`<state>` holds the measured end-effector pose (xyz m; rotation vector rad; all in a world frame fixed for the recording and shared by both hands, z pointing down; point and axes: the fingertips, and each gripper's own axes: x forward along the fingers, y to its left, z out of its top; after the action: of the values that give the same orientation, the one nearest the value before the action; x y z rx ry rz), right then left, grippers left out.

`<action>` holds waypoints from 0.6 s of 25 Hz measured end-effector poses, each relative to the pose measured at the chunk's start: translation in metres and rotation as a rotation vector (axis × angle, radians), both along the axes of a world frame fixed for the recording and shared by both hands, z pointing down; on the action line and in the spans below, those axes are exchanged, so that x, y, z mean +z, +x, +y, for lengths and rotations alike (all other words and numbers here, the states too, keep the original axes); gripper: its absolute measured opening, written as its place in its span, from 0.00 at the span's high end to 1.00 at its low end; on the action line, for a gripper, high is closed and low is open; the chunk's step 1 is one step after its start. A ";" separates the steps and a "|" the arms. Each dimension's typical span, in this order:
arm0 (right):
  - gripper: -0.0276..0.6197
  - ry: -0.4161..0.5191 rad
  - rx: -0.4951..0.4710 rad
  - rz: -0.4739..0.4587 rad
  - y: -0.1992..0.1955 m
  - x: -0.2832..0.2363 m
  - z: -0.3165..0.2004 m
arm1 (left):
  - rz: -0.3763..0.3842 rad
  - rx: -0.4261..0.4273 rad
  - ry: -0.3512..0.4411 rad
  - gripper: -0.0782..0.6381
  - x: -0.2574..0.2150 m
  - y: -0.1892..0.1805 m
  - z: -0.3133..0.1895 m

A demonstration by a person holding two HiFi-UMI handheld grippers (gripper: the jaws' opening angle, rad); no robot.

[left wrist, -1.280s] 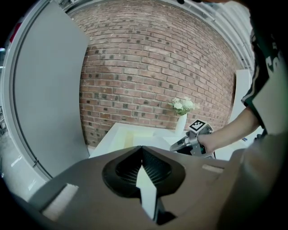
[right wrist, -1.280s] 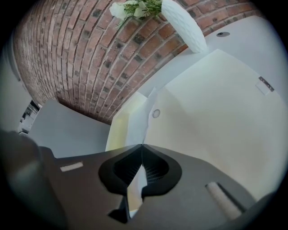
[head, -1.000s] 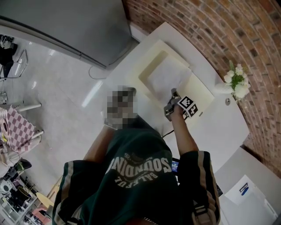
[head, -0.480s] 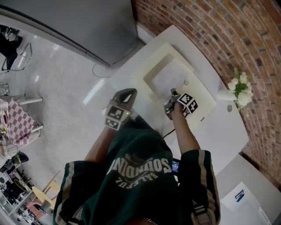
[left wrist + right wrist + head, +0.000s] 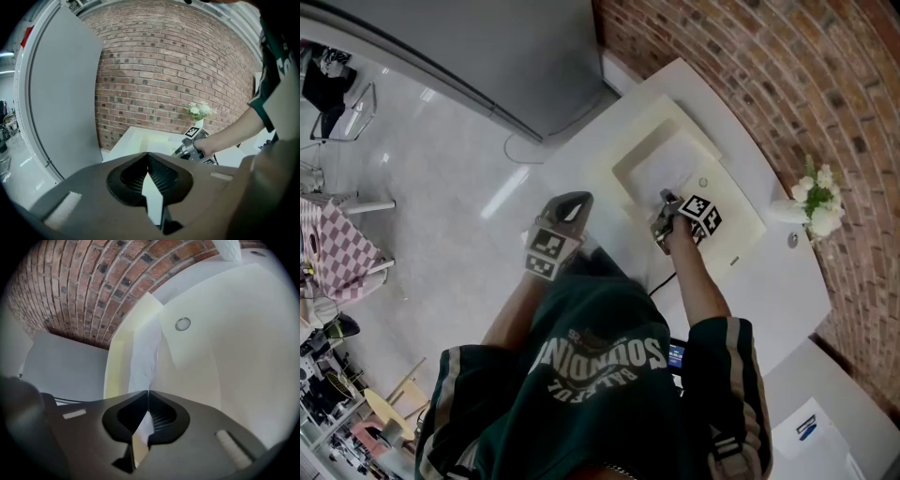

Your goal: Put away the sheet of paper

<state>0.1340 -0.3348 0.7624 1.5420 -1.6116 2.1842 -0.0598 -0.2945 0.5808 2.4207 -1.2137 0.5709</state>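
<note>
Brick wall point(image 5: 787, 84) at 1 o'clock, pale floor point(image 5: 441, 187) at 9. One white counter point(image 5: 778, 281) along the wall. One cream tray point(image 5: 741, 220) on the counter. One sheet point(image 5: 670, 169) lies in the tray; in right gripper view its long axis runs from fingers toward 12. Two grippers:
- right gripper point(image 5: 665, 198): fingers clenched on near edge of the sheet.
- left gripper point(image 5: 573, 198): off the counter at 9, fingers clenched, empty.

One flower vase point(image 5: 818, 199) at 3.

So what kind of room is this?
Probably an office or study corner: a white table against a brick wall, a tray with a sheet of paper, and white flowers in a vase.
</note>
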 end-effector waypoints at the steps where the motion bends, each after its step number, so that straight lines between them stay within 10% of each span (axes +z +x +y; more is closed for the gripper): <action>1: 0.95 -0.003 -0.023 0.002 -0.003 0.000 0.000 | -0.001 -0.002 -0.001 0.88 0.000 -0.001 0.000; 7: 0.81 -0.010 -0.146 0.016 -0.014 0.002 0.004 | -0.006 0.004 0.002 0.88 -0.002 -0.001 0.002; 15: 0.83 0.106 -0.248 0.272 0.013 -0.019 0.013 | 0.006 0.032 0.018 0.88 -0.006 0.004 0.006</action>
<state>0.1475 -0.3219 0.7435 1.4923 -1.7433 1.7102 -0.0554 -0.2882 0.5751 2.4589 -1.1850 0.5644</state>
